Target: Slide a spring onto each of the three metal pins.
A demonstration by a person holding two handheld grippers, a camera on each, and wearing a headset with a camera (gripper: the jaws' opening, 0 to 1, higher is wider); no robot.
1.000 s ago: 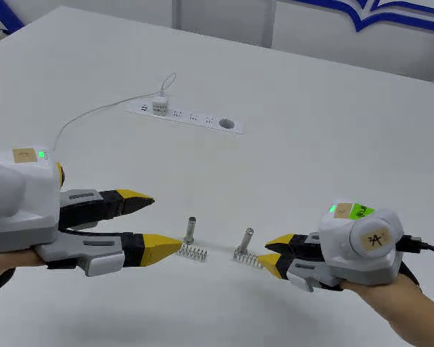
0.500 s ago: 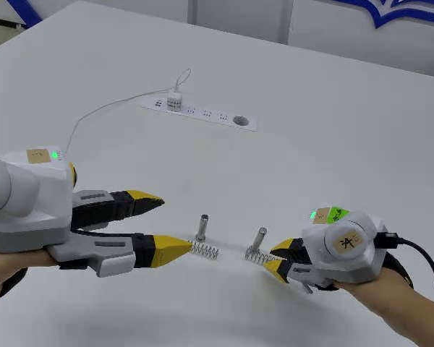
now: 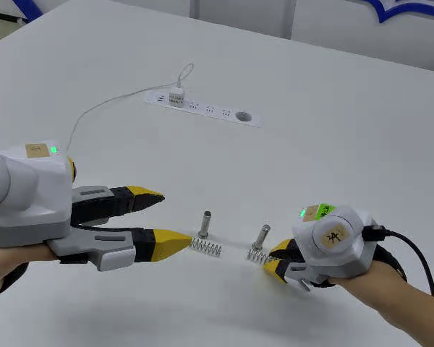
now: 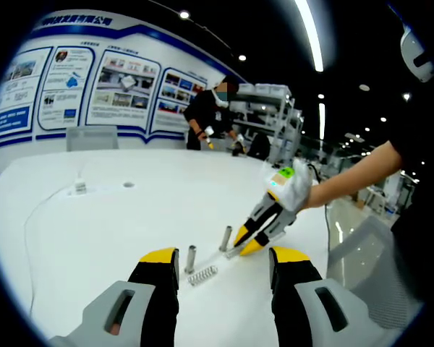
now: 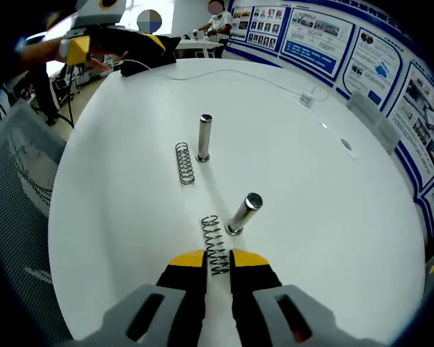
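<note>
Two smooth cylindrical metal pins, the left pin (image 3: 205, 224) and the right pin (image 3: 261, 237), stand on a plain white table (image 3: 333, 144), each with one wire coil lying flat just beside its foot: the left spring (image 3: 205, 248) and the right spring (image 5: 212, 238). The left gripper (image 3: 168, 217), its yellow-tipped jaws spread wide, hangs just left of the left spring; the right gripper (image 5: 218, 259) has its jaws pinched on the right spring's near end. Bare tabletop lies open around the pins, with a white power strip (image 3: 202, 110) well beyond them.
</note>
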